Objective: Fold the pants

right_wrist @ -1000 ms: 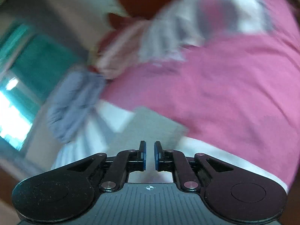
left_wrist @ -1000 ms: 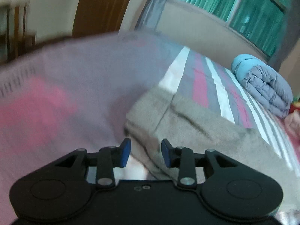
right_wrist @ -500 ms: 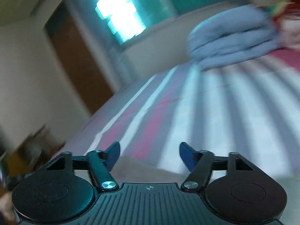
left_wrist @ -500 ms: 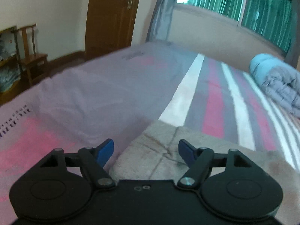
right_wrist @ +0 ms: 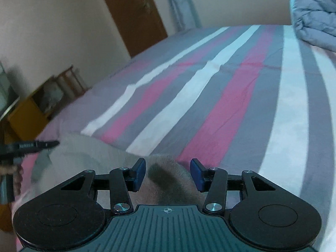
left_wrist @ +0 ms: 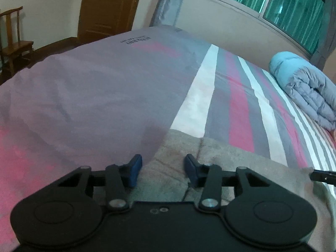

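Grey-beige pants (left_wrist: 229, 159) lie flat on the striped bed near its front edge. My left gripper (left_wrist: 162, 171) is open, low over the pants' left end, with fabric between its blue pads (left_wrist: 134, 168) but not clamped. My right gripper (right_wrist: 167, 173) is open over the pants (right_wrist: 92, 155) at their right end, above a dark shadow patch. The right gripper's tip shows in the left wrist view (left_wrist: 323, 176). The left gripper shows in the right wrist view (right_wrist: 27, 147) at the far left.
The bed sheet (right_wrist: 220, 96) has pink, grey and white stripes. A folded blue-grey quilt (left_wrist: 304, 86) lies at the far right of the bed. A wooden chair (left_wrist: 14, 42) and a brown door (left_wrist: 109, 6) stand beyond the bed's left side.
Both grippers have opened and settled low over the ends of the pants. The right gripper swung round from a blurred view to face along the bed.
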Demonstrator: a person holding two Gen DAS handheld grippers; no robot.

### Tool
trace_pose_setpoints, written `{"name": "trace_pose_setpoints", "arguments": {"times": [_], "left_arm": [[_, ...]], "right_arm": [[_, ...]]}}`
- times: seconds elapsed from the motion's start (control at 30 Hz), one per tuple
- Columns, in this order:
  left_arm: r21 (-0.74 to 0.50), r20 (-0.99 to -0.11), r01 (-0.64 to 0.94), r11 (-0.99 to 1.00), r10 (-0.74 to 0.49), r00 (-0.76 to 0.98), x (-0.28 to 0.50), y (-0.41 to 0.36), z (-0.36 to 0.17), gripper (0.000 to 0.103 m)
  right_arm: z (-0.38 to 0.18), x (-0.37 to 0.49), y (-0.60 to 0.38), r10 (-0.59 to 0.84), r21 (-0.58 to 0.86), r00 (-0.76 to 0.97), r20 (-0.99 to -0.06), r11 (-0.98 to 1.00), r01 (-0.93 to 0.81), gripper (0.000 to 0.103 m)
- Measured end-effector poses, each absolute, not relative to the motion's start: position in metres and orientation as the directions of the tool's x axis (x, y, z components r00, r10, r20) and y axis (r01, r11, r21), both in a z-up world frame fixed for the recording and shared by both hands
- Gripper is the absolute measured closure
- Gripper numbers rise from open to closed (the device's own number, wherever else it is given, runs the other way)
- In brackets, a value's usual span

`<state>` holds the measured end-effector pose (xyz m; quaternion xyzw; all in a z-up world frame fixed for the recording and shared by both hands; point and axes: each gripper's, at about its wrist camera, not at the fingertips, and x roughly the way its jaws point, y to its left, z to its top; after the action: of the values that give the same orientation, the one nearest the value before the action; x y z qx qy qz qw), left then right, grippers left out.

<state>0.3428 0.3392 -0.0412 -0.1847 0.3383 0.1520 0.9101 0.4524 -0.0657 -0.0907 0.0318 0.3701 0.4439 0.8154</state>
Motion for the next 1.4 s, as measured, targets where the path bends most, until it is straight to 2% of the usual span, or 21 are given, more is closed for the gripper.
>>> {"name": "trace_pose_setpoints", "arguments": {"times": [0.07,0.1,0.13,0.17,0.23,0.3,0.37,0.43,0.63,0.67,0.73,0.77,0.87,0.97,1.03,1.07,1.13,1.23,1.27,1.33,1.4], "left_arm": [[-0.238,-0.67,-0.381,0.893,0.134,0.731,0.343,0.338,-0.044,0.078],[-0.219,-0.665,-0.386,0.896,0.152,0.731,0.342,0.337,-0.043,0.091],[-0.204,-0.65,-0.393,0.897,0.176,0.739,0.338,0.337,-0.04,0.097],[-0.197,-0.627,-0.406,0.893,0.203,0.752,0.334,0.336,-0.036,0.098],[-0.134,-0.606,-0.419,0.898,0.26,0.752,0.332,0.329,-0.034,0.101],[-0.119,-0.66,-0.432,0.894,0.253,0.707,0.34,0.329,-0.047,0.101],[-0.104,-0.683,-0.466,0.879,0.278,0.675,0.339,0.332,-0.056,0.103],[-0.112,-0.685,-0.476,0.872,0.279,0.672,0.333,0.337,-0.055,0.103],[-0.108,-0.567,-0.455,0.884,0.321,0.759,0.3,0.315,-0.018,0.103],[-0.097,-0.556,-0.438,0.894,0.316,0.768,0.3,0.305,-0.017,0.102],[-0.064,-0.57,-0.397,0.916,0.293,0.768,0.304,0.285,-0.025,0.091],[-0.028,-0.591,-0.389,0.921,0.298,0.749,0.313,0.278,-0.035,0.091],[-0.016,-0.599,-0.399,0.917,0.311,0.738,0.313,0.275,-0.043,0.09],[-0.051,-0.572,-0.398,0.916,0.3,0.763,0.301,0.276,-0.022,0.087],[-0.041,-0.553,-0.371,0.928,0.288,0.782,0.295,0.269,-0.014,0.076],[-0.033,-0.55,-0.36,0.933,0.283,0.785,0.293,0.263,-0.013,0.073],[-0.028,-0.573,-0.335,0.942,0.26,0.777,0.296,0.255,-0.02,0.059],[0.001,-0.62,-0.35,0.937,0.275,0.735,0.304,0.248,-0.038,0.051],[0.003,-0.612,-0.358,0.934,0.285,0.738,0.301,0.244,-0.035,0.048],[-0.048,-0.595,-0.359,0.932,0.262,0.76,0.292,0.24,-0.027,0.033],[-0.044,-0.582,-0.346,0.937,0.258,0.772,0.285,0.229,-0.019,0.03]], "right_arm": [[-0.094,0.45,-0.058,0.728,0.341,0.326,-0.603,0.604,-0.72,0.063],[-0.096,0.45,-0.056,0.725,0.33,0.321,-0.609,0.6,-0.728,0.067],[-0.096,0.45,-0.053,0.722,0.324,0.314,-0.616,0.596,-0.735,0.085],[-0.095,0.448,-0.05,0.724,0.317,0.307,-0.617,0.586,-0.745,0.098],[-0.088,0.445,-0.05,0.729,0.293,0.339,-0.595,0.59,-0.753,0.098],[-0.09,0.444,-0.049,0.715,0.281,0.384,-0.585,0.623,-0.73,0.098],[-0.109,0.446,-0.039,0.657,0.257,0.383,-0.649,0.663,-0.703,0.098],[-0.11,0.449,-0.042,0.659,0.303,0.394,-0.64,0.688,-0.659,0.098],[-0.076,0.418,-0.072,0.696,0.317,0.494,-0.521,0.695,-0.645,0.095],[-0.072,0.408,-0.073,0.711,0.313,0.492,-0.503,0.681,-0.662,0.095],[-0.069,0.393,-0.066,0.725,0.311,0.475,-0.499,0.661,-0.683,0.095],[-0.075,0.388,-0.061,0.72,0.304,0.462,-0.518,0.66,-0.687,0.095],[-0.106,0.389,-0.039,0.589,0.242,0.428,-0.686,0.739,-0.629,0.095],[-0.088,0.367,-0.079,0.618,0.276,0.542,-0.57,0.765,-0.582,0.095],[-0.075,0.354,-0.119,0.609,0.286,0.608,-0.509,0.786,-0.548,0.095],[-0.073,0.349,-0.141,0.583,0.276,0.641,-0.499,0.808,-0.52,0.095],[-0.08,0.349,-0.183,0.484,0.241,0.691,-0.537,0.873,-0.424,0.095],[-0.112,0.369,-0.231,0.357,0.232,0.643,-0.678,0.934,-0.273,0.096],[-0.113,0.367,-0.252,0.413,0.316,0.634,-0.654,0.91,-0.268,0.096],[-0.097,0.351,-0.282,0.392,0.357,0.709,-0.586,0.911,-0.208,0.095],[-0.079,0.33,-0.313,0.373,0.392,0.778,-0.506,0.902,-0.178,0.095]]}}
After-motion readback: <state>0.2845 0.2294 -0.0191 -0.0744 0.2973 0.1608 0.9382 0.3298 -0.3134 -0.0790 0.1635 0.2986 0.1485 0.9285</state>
